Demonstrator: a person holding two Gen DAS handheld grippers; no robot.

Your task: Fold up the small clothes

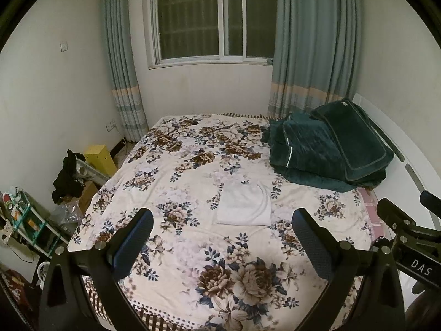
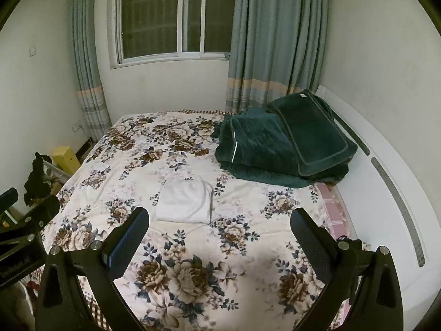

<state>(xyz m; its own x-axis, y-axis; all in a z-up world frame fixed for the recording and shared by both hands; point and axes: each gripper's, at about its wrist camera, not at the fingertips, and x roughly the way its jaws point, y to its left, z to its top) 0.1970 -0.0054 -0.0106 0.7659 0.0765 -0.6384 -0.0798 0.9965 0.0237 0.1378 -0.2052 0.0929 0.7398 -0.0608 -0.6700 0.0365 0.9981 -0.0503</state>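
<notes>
Currently: cloth (image 1: 244, 203) lies folded mid-bed (image 1: 193, 248), neither gripper touching it.
White cloth rests flat on the floral cover, well apart from the green blanket (image 1: 328, 151), likely so its edges stay reachable. Left gripper (image 1: 222, 229) and right gripper (image 2: 219, 227) hover near it, jaws wide, empty, ready to approach.

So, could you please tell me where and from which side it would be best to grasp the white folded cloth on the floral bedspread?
Probably the near edge of the white folded cloth, approached from the foot of the bed. It lies flat on the floral bedspread, that edge faces both open grippers, left gripper and right gripper, and nothing lies between.
</notes>
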